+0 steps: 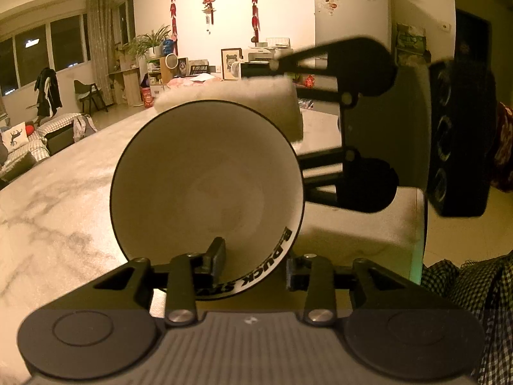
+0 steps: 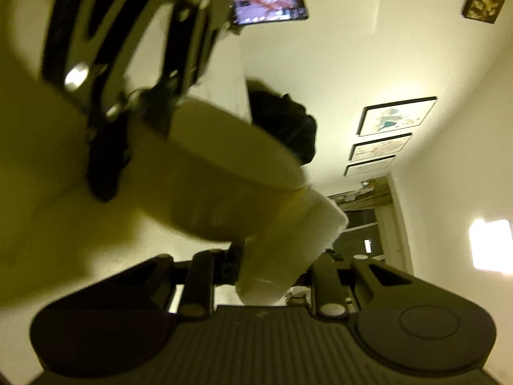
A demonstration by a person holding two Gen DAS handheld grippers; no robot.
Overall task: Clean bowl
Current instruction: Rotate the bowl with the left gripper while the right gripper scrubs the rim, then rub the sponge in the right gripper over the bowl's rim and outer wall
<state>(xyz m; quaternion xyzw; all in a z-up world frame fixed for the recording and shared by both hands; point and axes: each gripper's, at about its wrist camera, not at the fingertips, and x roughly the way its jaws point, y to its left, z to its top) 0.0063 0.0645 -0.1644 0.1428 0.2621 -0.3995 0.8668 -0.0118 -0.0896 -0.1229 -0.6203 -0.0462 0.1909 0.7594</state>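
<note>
My left gripper (image 1: 253, 268) is shut on the rim of a white bowl (image 1: 205, 189) with a black edge and black lettering, tipped so its inside faces the camera, above the marble table (image 1: 54, 211). My right gripper (image 1: 279, 73) comes in from the right and holds a white sponge (image 1: 243, 99) against the bowl's far top rim. In the blurred right wrist view, the right gripper (image 2: 272, 263) is shut on the sponge (image 2: 288, 243), which lies against the bowl's outside (image 2: 224, 173); the left gripper (image 2: 105, 147) grips the bowl at upper left.
The marble table's right edge (image 1: 420, 240) runs beside a black speaker (image 1: 458, 134). Checked cloth (image 1: 474, 292) is at the lower right. A sofa (image 1: 29, 144), chair and shelves stand far behind. The right wrist view looks up at the ceiling and framed pictures (image 2: 394, 118).
</note>
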